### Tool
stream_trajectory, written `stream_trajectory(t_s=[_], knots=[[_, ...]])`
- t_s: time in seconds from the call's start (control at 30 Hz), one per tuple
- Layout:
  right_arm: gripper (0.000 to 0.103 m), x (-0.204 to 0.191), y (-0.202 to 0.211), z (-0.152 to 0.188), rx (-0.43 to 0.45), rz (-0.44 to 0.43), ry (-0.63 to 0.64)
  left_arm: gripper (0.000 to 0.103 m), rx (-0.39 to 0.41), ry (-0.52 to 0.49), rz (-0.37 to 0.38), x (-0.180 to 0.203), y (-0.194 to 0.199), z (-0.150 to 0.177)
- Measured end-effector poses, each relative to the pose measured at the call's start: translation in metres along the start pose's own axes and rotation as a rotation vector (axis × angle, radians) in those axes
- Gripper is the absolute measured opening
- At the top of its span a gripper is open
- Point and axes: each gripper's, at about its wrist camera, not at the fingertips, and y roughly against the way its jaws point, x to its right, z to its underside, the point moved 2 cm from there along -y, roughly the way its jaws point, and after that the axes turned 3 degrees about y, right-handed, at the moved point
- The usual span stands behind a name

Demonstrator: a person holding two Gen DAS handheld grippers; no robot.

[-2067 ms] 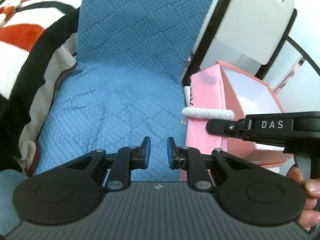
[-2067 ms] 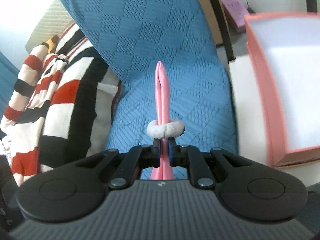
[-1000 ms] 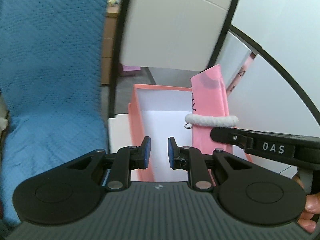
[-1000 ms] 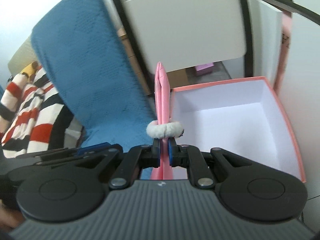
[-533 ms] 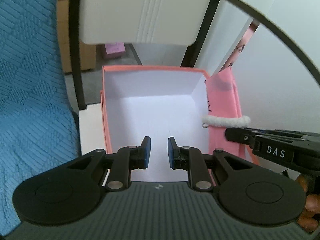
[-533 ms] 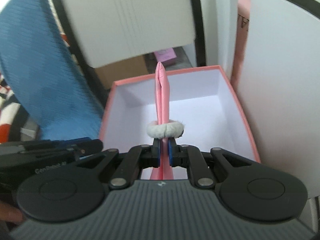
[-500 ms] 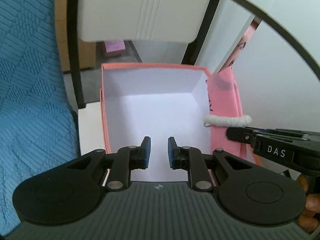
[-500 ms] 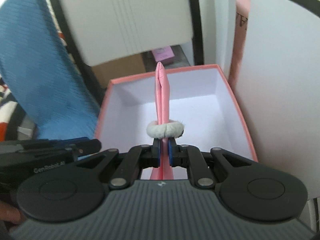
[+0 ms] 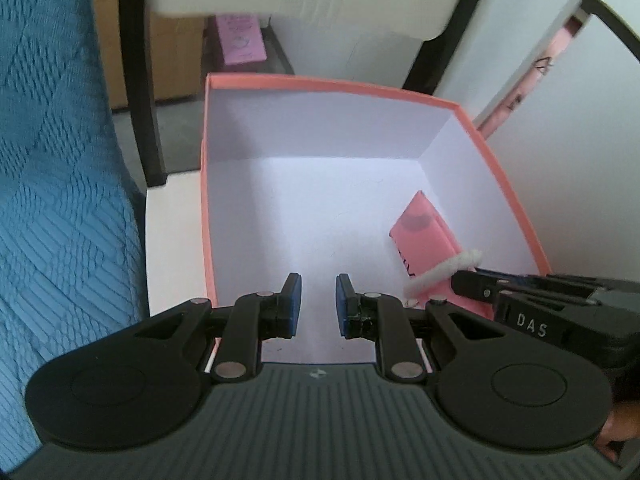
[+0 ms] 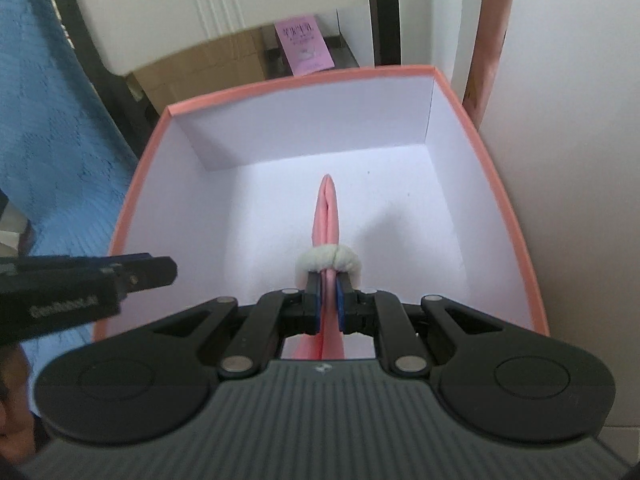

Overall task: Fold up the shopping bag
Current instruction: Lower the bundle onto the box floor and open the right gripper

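The folded pink shopping bag (image 10: 327, 216), with its white rope handle (image 10: 328, 260) wrapped round it, reaches down into a pink box with a white inside (image 10: 516, 216). My right gripper (image 10: 329, 298) is shut on the bag's near end. In the left wrist view the bag (image 9: 424, 240) lies tilted inside the box (image 9: 516, 212) near its right wall, held by the right gripper (image 9: 460, 278). My left gripper (image 9: 318, 296) hangs open above the box's near edge with nothing between its fingers.
A blue quilted cover (image 9: 52, 200) lies to the left of the box. A white chair back on a black frame (image 10: 248, 8) stands behind it, with a cardboard box (image 10: 216, 64) and a pink booklet (image 10: 306, 44) on the floor. A white panel (image 10: 568, 160) rises at the right.
Both grippers swung right from the blue cover to above the pink box. The right gripper has since lowered the folded bag into the box. The left gripper stayed open.
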Motion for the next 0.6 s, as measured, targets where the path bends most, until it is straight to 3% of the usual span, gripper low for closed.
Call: stream_trajectory(t_s=[0.1,0.27,0.6], knots=[[0.014,0.004,-0.008,0.0,-0.022,-0.007,-0.012,0.021,-0.025,0.017,0.016,-0.004,-0.007,0.003],[0.032,0.014,-0.009,-0.003,-0.028,-0.004,-0.046,0.021,-0.032,0.011,0.013,-0.003,-0.008,0.008],[0.032,0.007,0.047,-0.009,0.05,-0.019,-0.054,0.021,0.04,-0.006,0.021,-0.001,0.039,0.006]])
